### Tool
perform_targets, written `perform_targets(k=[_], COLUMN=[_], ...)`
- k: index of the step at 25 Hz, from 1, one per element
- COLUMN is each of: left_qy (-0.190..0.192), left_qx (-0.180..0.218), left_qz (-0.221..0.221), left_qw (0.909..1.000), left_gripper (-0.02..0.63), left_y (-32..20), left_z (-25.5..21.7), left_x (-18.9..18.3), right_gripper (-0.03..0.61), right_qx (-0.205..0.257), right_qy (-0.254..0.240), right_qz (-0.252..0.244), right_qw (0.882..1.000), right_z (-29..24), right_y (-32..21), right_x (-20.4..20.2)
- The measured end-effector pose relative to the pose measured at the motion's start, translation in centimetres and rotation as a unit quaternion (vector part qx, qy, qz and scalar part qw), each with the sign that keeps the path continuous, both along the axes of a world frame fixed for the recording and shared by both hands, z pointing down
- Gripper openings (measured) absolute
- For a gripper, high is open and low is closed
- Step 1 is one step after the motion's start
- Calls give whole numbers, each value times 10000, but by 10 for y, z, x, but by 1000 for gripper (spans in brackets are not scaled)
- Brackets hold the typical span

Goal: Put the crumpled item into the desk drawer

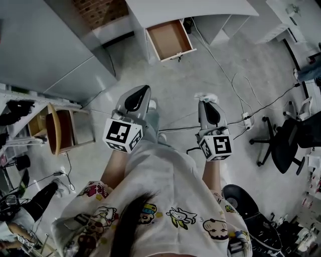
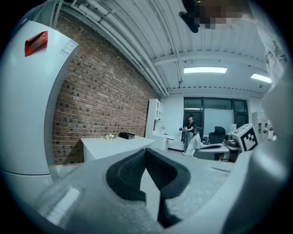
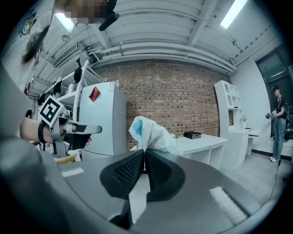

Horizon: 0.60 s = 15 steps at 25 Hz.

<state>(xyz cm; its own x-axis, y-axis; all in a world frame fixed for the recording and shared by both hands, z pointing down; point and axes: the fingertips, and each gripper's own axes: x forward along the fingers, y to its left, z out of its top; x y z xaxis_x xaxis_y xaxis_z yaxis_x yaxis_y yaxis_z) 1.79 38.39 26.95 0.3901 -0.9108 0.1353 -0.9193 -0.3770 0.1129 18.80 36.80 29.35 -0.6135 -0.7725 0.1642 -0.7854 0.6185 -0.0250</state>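
Observation:
The crumpled item (image 3: 149, 133) is a white and pale blue plastic wad. It sticks up from the tips of my right gripper (image 3: 144, 151), whose jaws are shut on it. In the head view the right gripper (image 1: 206, 98) is held above the floor with the white wad (image 1: 205, 95) at its tip. My left gripper (image 1: 144, 90) is level with it to the left, and its jaws (image 2: 145, 151) are shut with nothing between them. The desk drawer (image 1: 169, 40) stands pulled open under the white desk (image 1: 200, 7), well ahead of both grippers, with a bare brown bottom.
Cables (image 1: 241, 95) and a power strip (image 1: 247, 118) lie on the floor to the right. A black office chair (image 1: 281, 143) stands at the right and a wooden chair (image 1: 55, 128) at the left. A white refrigerator (image 3: 103, 119) stands by the brick wall. A person (image 2: 188, 132) stands far off.

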Motion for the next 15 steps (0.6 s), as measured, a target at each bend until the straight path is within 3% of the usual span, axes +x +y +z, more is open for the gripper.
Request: perform_targets(k=[15], left_qy=[12], left_qx=[-134], left_qz=[220], left_qw=[9997], left_gripper=[-2], left_y=[-149], left_z=[9], left_x=[-53], right_gripper=[15], right_qx=[-143], right_qy=[130], right_qz=[126], right_qw=[9997], right_z=[6], right_y=[-145], right_x=[-54])
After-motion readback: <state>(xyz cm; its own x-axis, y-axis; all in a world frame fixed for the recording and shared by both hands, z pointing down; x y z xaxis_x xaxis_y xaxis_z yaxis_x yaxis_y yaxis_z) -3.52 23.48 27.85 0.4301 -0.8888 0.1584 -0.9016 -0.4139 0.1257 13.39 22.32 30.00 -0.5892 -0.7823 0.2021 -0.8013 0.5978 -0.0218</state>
